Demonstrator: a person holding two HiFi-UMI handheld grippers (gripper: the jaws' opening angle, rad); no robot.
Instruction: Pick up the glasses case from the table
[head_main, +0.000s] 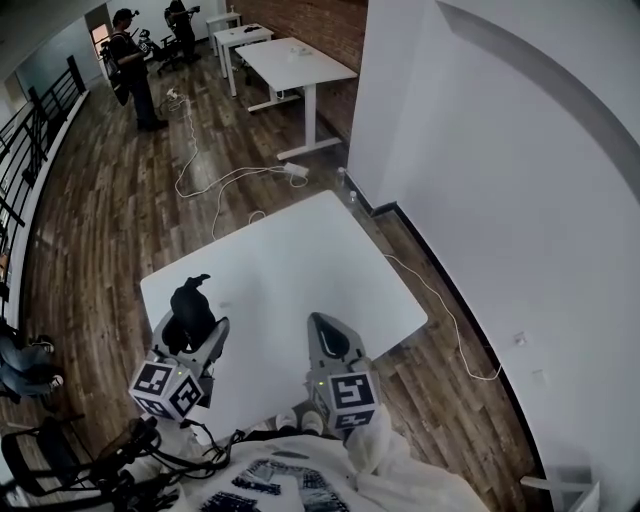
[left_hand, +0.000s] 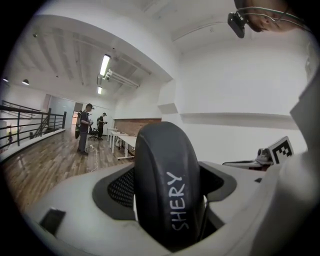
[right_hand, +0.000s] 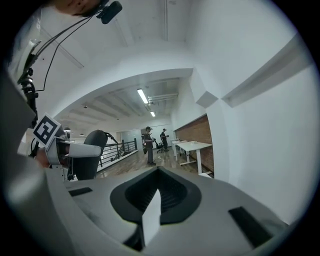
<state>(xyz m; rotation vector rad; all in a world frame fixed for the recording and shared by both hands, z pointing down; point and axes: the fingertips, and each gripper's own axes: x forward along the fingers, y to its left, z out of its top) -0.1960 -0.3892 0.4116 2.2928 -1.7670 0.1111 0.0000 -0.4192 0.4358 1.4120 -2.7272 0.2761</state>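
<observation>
Head view: a white table (head_main: 300, 250) stands on a wood floor (head_main: 110, 210), with a white wall (head_main: 500, 170) at right. The left gripper (head_main: 196, 322) is at the table's near left edge and the right gripper (head_main: 328, 338) at its near edge, each with a marker cube (head_main: 165, 388) at its near end. The black case (head_main: 190, 303) is not on the table. It stands upright between the left gripper's jaws, held in the air over the near left corner.

Left gripper view: the 2 jaws are spread wide and pinch the case (left_hand: 167, 190) on both sides. The case fills the gap between them, and white lettering on its rounded face reads "SHERY".

Right gripper view: the 2 jaws are pressed together with nothing between them. The left gripper and the case (right_hand: 94, 150) appear at left.

Background: 2 people (head_main: 133, 75) stand at the far left near 3 white desks (head_main: 292, 65). A white cable (head_main: 215, 180) lies on the floor. A dark railing (head_main: 30, 130) runs along the left.
</observation>
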